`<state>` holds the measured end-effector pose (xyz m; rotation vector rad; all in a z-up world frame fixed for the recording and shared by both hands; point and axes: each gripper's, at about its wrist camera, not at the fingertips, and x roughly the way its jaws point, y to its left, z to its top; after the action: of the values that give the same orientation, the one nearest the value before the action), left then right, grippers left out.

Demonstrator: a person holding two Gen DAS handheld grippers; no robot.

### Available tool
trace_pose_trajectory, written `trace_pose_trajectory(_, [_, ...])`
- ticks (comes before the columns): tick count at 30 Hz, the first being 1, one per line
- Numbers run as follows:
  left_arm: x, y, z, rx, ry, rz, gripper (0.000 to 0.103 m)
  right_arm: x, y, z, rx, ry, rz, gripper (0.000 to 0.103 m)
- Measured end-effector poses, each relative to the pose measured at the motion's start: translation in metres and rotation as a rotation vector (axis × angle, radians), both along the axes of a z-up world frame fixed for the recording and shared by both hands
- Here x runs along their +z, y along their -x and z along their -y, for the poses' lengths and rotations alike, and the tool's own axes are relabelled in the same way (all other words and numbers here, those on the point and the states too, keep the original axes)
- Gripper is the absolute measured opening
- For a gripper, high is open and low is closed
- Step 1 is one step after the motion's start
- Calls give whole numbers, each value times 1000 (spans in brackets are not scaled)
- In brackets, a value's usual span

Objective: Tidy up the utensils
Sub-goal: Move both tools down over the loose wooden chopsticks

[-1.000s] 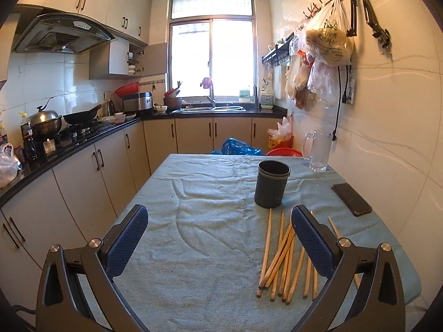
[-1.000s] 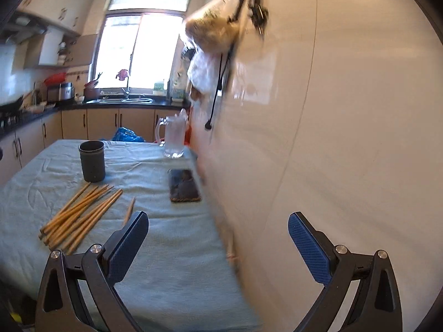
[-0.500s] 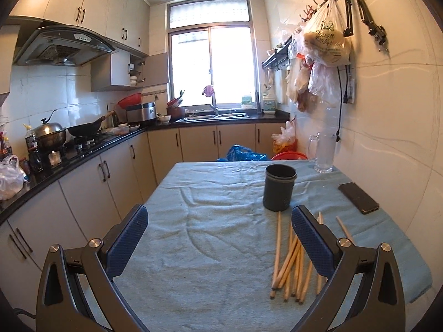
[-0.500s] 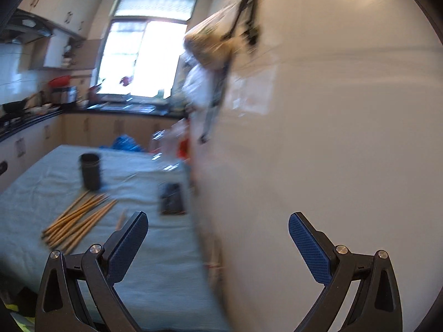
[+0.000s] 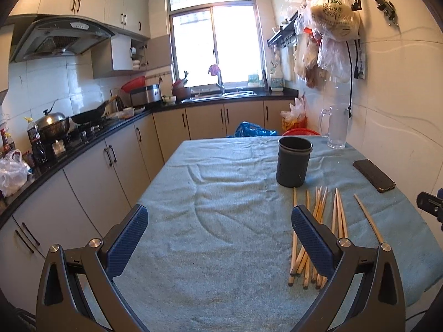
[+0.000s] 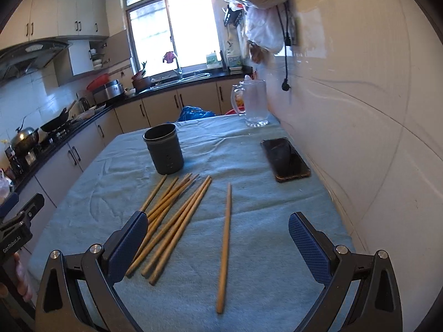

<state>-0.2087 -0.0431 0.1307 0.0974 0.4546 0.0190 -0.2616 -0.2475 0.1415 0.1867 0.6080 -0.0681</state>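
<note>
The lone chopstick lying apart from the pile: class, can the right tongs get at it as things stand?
Probably yes. The lone chopstick lies flat on the cloth between the open right tongs, apart from the chopstick pile, with nothing over it.

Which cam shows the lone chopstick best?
Right wrist. The lone chopstick lies full length between the open right gripper fingers, apart from the chopstick pile. In the left wrist view it sits off to the right edge, its near end hidden behind the gripper finger.

The bench (image 6: 249, 249) wears a rumpled blue-green cloth (image 6: 110, 193). On it lie wooden chopsticks (image 6: 171, 215), a dark holder (image 6: 164, 149), a phone (image 6: 285, 159) and a glass mug (image 6: 253, 103).
</note>
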Motion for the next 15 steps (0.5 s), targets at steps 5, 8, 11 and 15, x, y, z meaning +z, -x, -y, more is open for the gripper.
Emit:
trace_pose_trajectory(5, [-9,-8,2,-3,-2,-35,103,-2,-5,-15,1,61,27,103])
trace_pose_trajectory(8, [-14,-13,3,-5,-4,-58,103,-1,-8,-18,8,91,30,103])
trace_pose_trajectory(11, [-19,-18,1,-6,4,-83,103,-3,-13,-21,16,94,19,103])
trace_pose_trajectory(15, [-23,-25,1,-5,2,-110,103,-7,-23,-19,31,86,-12,103])
